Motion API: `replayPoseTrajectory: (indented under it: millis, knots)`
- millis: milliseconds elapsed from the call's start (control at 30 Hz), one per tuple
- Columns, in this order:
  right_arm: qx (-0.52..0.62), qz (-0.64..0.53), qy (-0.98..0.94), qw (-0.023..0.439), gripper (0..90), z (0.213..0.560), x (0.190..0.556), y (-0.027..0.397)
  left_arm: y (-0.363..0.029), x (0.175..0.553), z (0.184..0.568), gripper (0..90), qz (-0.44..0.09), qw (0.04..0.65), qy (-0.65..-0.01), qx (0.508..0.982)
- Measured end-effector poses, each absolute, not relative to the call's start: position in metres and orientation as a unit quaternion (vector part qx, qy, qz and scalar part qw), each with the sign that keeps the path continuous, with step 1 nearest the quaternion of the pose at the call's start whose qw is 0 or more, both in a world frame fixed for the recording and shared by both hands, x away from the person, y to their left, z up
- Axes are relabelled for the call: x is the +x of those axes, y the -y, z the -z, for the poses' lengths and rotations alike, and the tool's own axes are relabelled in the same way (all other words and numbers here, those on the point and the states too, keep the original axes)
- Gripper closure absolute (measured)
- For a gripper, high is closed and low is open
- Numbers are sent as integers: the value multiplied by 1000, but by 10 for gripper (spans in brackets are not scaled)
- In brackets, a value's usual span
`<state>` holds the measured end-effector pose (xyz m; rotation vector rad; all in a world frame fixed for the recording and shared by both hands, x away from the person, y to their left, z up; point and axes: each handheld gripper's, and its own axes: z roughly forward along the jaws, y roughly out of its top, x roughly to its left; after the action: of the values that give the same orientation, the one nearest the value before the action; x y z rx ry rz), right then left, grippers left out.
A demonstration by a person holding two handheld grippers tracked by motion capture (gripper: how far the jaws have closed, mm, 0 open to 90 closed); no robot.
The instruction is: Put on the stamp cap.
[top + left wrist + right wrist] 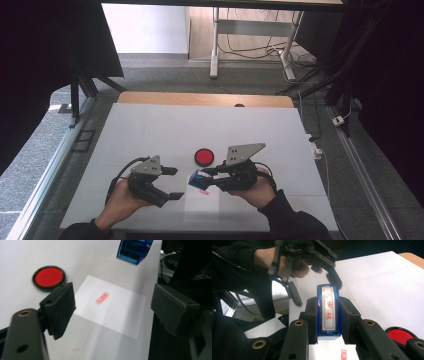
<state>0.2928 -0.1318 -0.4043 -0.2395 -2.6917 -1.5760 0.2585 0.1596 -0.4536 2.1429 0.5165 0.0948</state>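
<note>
When seen from the high view, best judged as a stamping job with one print already made. Blue stamp (196,180) lifted off the desk (150,130), clamped in the shut jaws of the right gripper (209,178), just over the far edge of the white sheet (202,210). Left gripper (175,183) close beside it, jaws spread, holding nothing. Red ink pad (204,156) just beyond, apart from both. Plenty of bare desk to either side and farther out; near edge close under the forearms.

From the left gripper view: jaws wide apart, only air between them. Sheet (117,315) below, small red imprint (102,298) near its middle. Stamp (133,251) hanging tilted at the top, clear of the paper. Ink pad (48,277) off to one side, not touching the sheet. Desk edge close along the sheet's other side, dark drop beyond, so little margin there.

From the right gripper view: stamp (328,312) pinched by its long sides between both pads, lettered face turned up toward the camera. Left gripper (315,290) ahead, open. Ink pad (400,335) low at one side, imprint (343,354) at the bottom.

Next move, probably: back to the pad for ink, or down onto a blank part of the sheet. Either way, wrist roll needed to bring the face flat and level; open left jaws free to steady the paper, away from the close desk edge.
</note>
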Motion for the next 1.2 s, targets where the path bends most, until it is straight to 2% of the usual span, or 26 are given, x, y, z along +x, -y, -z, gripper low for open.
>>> replayPoseTrajectory:
  millis: [267,433,733,1200]
  knots:
    - [-84,503,860,-1,713,404,294,135,-187,240,456,104,-39,456,-270,847]
    - [-87,501,861,-2,713,405,295,135,-204,228,458,94,-32,465,-308,829]
    - [-98,496,863,-9,713,406,298,137,-230,207,466,37,-65,448,-365,813]
    - [-116,488,865,-21,713,408,301,140,-254,196,475,0,-83,433,-409,799]
